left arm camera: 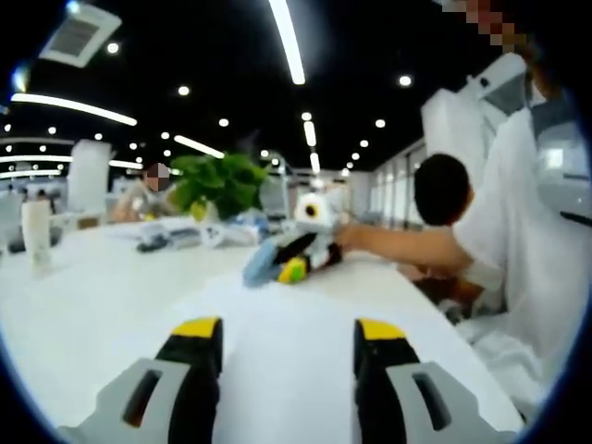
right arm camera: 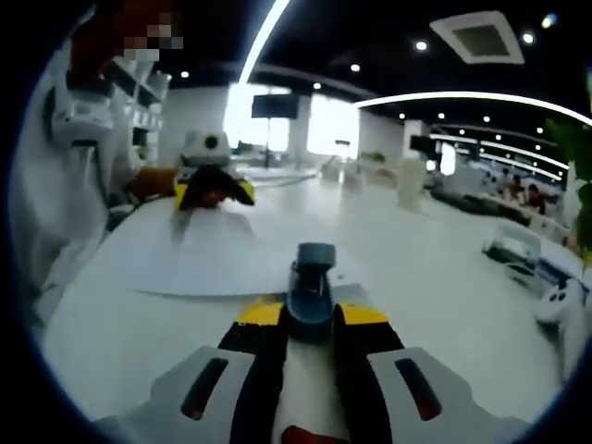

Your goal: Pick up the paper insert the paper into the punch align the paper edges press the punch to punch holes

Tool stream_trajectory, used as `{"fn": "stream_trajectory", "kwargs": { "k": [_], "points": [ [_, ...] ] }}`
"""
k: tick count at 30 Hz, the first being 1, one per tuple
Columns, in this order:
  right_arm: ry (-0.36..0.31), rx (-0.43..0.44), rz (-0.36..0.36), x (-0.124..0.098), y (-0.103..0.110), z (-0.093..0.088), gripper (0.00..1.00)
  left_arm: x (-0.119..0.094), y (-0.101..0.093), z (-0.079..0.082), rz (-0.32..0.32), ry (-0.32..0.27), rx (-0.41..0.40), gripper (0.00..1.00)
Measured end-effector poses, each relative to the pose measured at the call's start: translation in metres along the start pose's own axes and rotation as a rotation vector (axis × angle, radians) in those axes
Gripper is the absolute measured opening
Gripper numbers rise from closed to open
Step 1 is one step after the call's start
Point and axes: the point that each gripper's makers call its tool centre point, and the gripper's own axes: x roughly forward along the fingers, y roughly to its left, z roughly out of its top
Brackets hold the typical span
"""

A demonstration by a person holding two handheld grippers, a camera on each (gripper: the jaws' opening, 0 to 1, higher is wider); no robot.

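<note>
A white paper sheet (right arm camera: 203, 259) lies flat on the white table (right arm camera: 435, 268). In the right gripper view, the blue hole punch (right arm camera: 312, 277) sits on the sheet's near edge, and my right gripper (right arm camera: 313, 316) is shut on it between its yellow-tipped jaws. At the sheet's far edge my left gripper (right arm camera: 213, 192) rests low over the paper. In the left gripper view, my left gripper (left arm camera: 288, 329) stands open with the paper (left arm camera: 287, 296) beneath its jaws. Ahead of it the right gripper (left arm camera: 294, 259) holds the punch (left arm camera: 262, 264).
A person in white (left arm camera: 527, 213) stands along the table's edge. A green plant (left arm camera: 222, 180), a white bottle (left arm camera: 37, 231) and small clutter (left arm camera: 157, 242) sit at the table's far side. White devices (right arm camera: 560, 305) lie to the right.
</note>
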Motion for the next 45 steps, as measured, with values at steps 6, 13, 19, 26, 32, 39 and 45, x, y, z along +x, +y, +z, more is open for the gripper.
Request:
{"fn": "stream_trajectory", "kwargs": {
  "k": [6,13,19,26,32,39,45],
  "points": [
    [-0.007,-0.008,0.017,0.0,0.001,0.001,0.23,0.0,0.003,0.001,0.009,-0.004,-0.012,0.56],
    [-0.027,-0.01,0.054,-0.001,0.006,0.004,0.23,0.001,0.003,-0.002,0.007,0.009,-0.006,0.55],
    [-0.012,-0.013,0.072,-0.002,0.01,0.001,0.23,0.006,0.002,-0.017,0.022,0.091,0.038,0.54],
    [-0.009,-0.014,0.074,-0.003,0.01,0.001,0.23,0.01,0.0,-0.03,0.022,0.155,0.053,0.54],
    [-0.007,-0.006,0.079,-0.003,0.012,0.0,0.23,0.01,0.0,-0.033,0.019,0.177,0.036,0.53],
    [-0.006,0.0,0.088,-0.005,0.016,0.001,0.23,0.009,0.001,-0.033,0.022,0.178,0.038,0.52],
    [-0.005,-0.007,0.102,-0.007,0.017,0.0,0.23,0.009,0.001,-0.033,0.022,0.177,0.039,0.52]
  ]
}}
